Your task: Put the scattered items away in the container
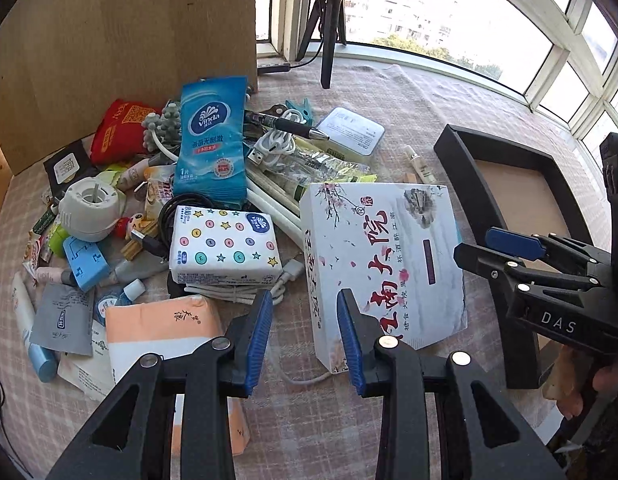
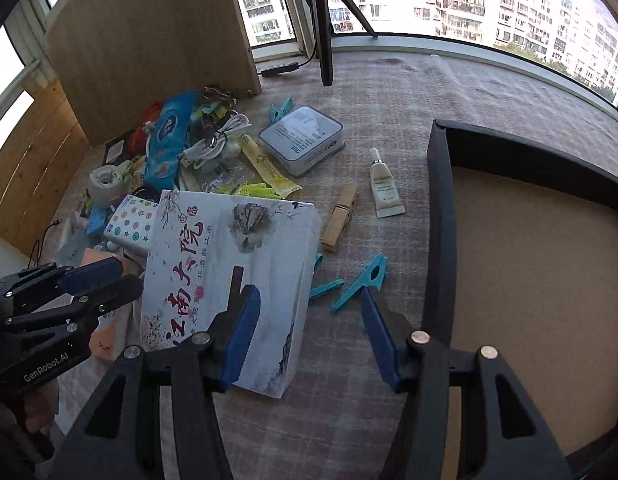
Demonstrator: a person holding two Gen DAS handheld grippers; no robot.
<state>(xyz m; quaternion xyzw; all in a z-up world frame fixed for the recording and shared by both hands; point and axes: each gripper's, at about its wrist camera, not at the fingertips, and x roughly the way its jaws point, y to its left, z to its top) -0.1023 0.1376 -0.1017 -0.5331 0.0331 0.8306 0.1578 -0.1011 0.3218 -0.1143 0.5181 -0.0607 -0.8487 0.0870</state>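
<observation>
A white tissue box with red Chinese characters [image 1: 389, 264] lies on the checked cloth; it also shows in the right wrist view [image 2: 237, 264]. The black-rimmed container with a brown floor [image 2: 541, 248] stands to its right and holds nothing I can see; it shows in the left wrist view too [image 1: 521, 196]. My left gripper [image 1: 305, 332] is open and empty, just left of the box's near corner. My right gripper [image 2: 309, 320] is open and empty, its left finger over the box's right edge. A pile of scattered items lies to the left.
The pile includes a blue Vinda wipes pack [image 1: 211, 140], a star-patterned tissue pack [image 1: 225, 244], an orange tissue pack [image 1: 165, 328], cables and a pen. A white tin [image 2: 303, 140], a tube [image 2: 383, 184], a wooden clothespin [image 2: 341, 220] and teal clips [image 2: 361, 280] lie near the container. A tripod [image 2: 325, 40] and wooden board [image 2: 149, 40] stand behind.
</observation>
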